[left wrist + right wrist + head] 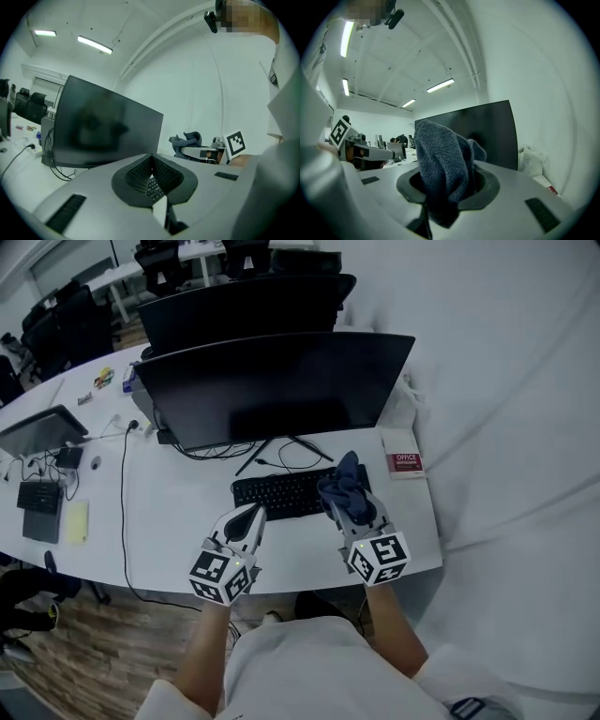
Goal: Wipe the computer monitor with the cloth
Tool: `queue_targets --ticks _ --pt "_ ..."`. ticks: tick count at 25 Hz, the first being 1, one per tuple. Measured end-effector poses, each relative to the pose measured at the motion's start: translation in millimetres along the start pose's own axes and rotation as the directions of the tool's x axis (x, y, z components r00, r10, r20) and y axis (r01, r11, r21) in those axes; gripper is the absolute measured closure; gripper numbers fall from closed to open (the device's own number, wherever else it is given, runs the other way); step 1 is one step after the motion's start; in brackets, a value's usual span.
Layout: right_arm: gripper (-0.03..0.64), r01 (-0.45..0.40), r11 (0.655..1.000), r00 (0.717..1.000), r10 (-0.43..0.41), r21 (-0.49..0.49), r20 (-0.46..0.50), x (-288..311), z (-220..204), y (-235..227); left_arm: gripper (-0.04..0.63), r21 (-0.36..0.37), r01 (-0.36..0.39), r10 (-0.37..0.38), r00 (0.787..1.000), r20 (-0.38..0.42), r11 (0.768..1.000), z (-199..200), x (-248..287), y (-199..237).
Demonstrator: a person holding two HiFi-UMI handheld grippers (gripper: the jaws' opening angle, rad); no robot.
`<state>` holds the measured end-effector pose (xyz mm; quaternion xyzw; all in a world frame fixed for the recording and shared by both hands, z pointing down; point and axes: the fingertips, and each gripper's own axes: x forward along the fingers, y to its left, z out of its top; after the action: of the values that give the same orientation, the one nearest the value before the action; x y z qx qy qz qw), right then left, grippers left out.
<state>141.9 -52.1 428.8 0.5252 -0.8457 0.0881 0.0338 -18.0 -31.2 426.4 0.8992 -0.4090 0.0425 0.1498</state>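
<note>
A wide black monitor (272,390) stands on the white desk (169,512), screen dark; it also fills the left of the left gripper view (103,129) and rises behind the cloth in the right gripper view (487,131). My right gripper (345,491) is shut on a bunched dark blue cloth (343,480) (443,161) and hovers over the right end of the black keyboard (281,494). My left gripper (249,517) is shut with nothing in it, just in front of the keyboard's left part; its ribbed pads (140,176) meet.
A second monitor (253,296) stands behind the first. Cables (281,454) trail under the stand. A red-labelled box (405,463) lies at the desk's right end, a laptop (37,432) and small items at the far left. Office chairs (66,324) stand beyond.
</note>
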Motion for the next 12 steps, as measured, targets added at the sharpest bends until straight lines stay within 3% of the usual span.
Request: queue_targets --ticks 12 --pt "0.482 0.033 0.999 0.999 -0.034 0.024 0.025 -73 0 88 0.583 0.009 0.019 -0.019 0.999 0.03 1.0 -16 -110 -10"
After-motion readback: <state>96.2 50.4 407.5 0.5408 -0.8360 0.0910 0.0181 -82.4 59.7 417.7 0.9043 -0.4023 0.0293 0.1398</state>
